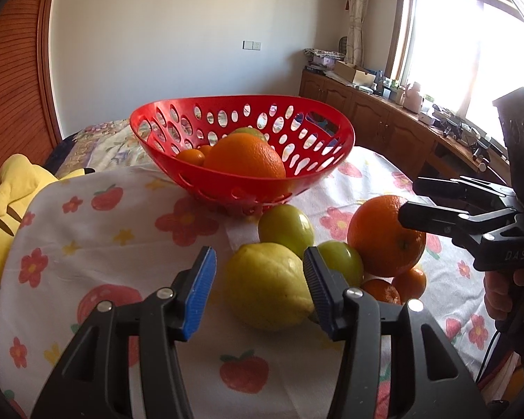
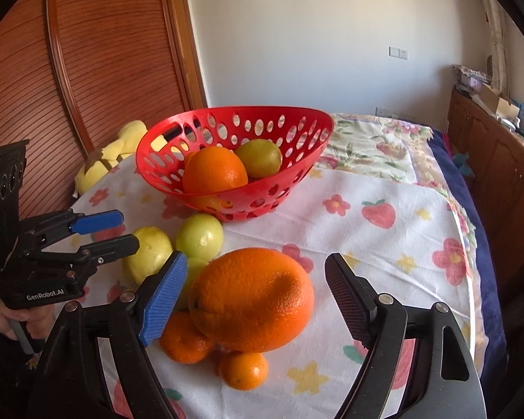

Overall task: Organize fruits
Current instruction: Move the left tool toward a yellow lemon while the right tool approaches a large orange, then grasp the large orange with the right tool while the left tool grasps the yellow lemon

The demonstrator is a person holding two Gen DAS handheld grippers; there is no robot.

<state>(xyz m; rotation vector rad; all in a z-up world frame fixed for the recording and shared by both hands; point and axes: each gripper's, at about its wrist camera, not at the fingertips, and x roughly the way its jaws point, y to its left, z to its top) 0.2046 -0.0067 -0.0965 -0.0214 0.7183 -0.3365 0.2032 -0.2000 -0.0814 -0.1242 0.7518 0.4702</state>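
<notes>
Red basket sits at the back of the cloth, already holding an orange and more. Left gripper is parted and empty, framing the lemon; right gripper is spread wide around the big orange, not pressing. Each should centre its fruit between the pads, avoid nudging the neighbouring fruit, then squeeze gently.

Black plastic left gripper and right gripper, blue ribbed pads, silver pivot screws, white "GenRobot.AI" and "DAS" lettering on bodies, thin black cable off right handle.
</notes>
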